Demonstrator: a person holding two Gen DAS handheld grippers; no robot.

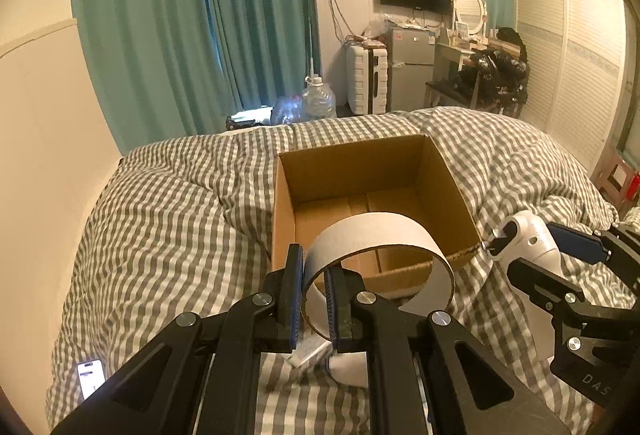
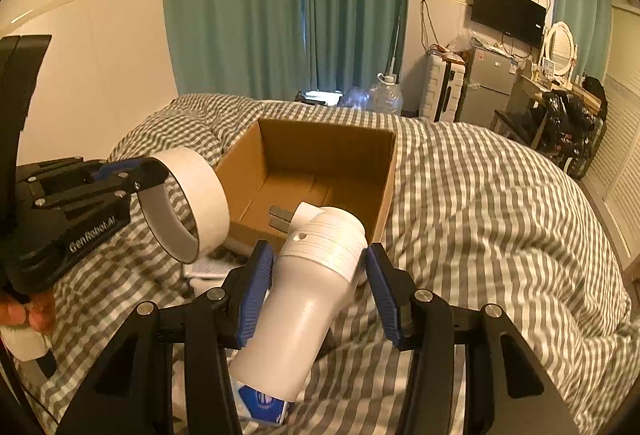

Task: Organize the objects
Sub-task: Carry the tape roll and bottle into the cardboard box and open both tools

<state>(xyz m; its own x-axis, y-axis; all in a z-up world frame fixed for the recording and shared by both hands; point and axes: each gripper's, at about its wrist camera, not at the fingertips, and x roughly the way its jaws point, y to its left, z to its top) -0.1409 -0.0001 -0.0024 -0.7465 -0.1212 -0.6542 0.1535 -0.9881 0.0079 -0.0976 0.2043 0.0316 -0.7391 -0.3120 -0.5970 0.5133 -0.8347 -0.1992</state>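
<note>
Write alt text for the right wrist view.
The right gripper clamps a white bottle above a checked duvet, facing an open cardboard box. At left, the left gripper holds a white tape ring.

Warm, dim indoor light tints both fisheye views yellowish, daylight glowing through the teal curtains (image 1: 192,15) behind the bed, soft shadows below them, edges bowed and vignetted black, distant furniture slightly soft.
</note>
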